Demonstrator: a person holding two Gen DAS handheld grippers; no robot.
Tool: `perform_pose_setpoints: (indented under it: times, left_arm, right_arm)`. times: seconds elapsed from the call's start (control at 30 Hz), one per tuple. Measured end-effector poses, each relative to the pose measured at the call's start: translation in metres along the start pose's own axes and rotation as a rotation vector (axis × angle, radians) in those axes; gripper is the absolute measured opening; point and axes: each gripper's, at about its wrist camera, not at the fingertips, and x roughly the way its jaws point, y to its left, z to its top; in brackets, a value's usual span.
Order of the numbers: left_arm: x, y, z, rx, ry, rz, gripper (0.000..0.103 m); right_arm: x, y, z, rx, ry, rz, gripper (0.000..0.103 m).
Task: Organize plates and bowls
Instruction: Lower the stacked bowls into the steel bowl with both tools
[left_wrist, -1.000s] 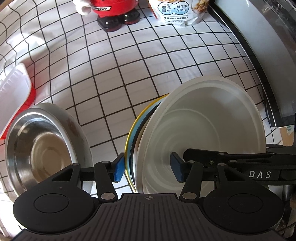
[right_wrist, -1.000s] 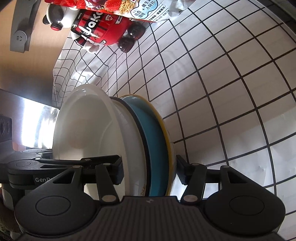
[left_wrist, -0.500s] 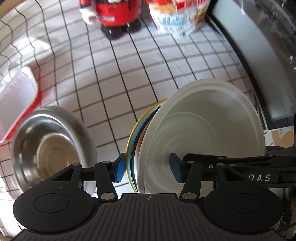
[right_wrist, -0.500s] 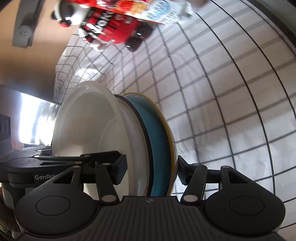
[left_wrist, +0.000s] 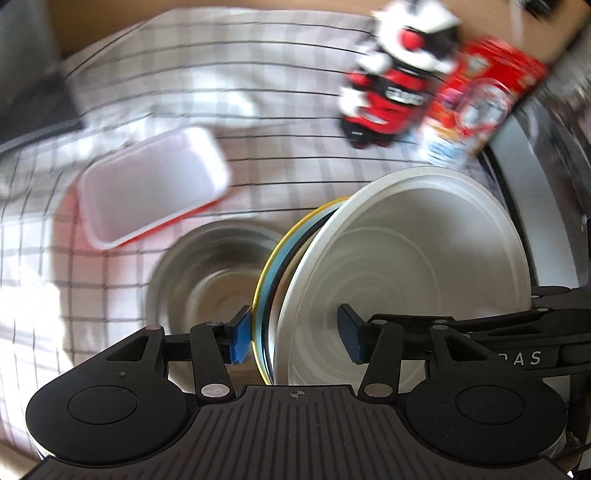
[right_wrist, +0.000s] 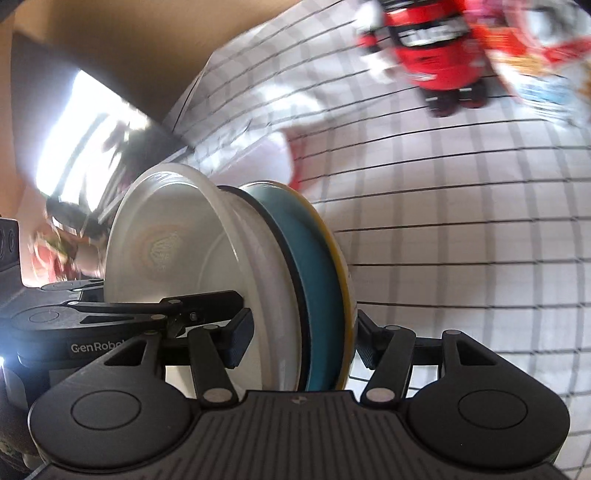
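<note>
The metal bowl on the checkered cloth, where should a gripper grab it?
Grip the metal bowl by its thin rim, coming down from above with one finger inside and one outside. It sits upright and open, and its rounded wall looks too wide and slippery to squeeze across.

Four dishes (left_wrist: 406, 266) are standing stacked on edge. One steel bowl (left_wrist: 207, 273), one lidded container (left_wrist: 151, 181) and one toy figure (left_wrist: 399, 74) are sitting nearby.

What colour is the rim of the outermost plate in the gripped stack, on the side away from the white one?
Yellow, clearest in the left wrist view.
</note>
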Motion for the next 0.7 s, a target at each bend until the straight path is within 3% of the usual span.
perform_pose_setpoints:
  times: [0.23, 0.4, 0.47, 0.7]
  left_arm:
    - [0.022, 0.067, -0.004, -0.125, 0.054, -0.008, 0.053]
    - [0.041, 0.091, -0.009, -0.138, 0.099, -0.042, 0.053]
    - [0.046, 0.096, -0.012, -0.131, 0.105, -0.05, 0.047]
    - [0.047, 0.106, -0.024, -0.089, 0.071, -0.08, 0.036]
  right_arm:
    - [0.063, 0.033, 0.015, -0.043, 0.123, -0.033, 0.058]
    - [0.089, 0.037, 0.015, -0.036, 0.194, -0.064, 0.058]
    - [0.097, 0.036, 0.015, -0.028, 0.219, -0.086, 0.058]
    - [0.106, 0.043, 0.031, -0.042, 0.208, -0.185, 0.056]
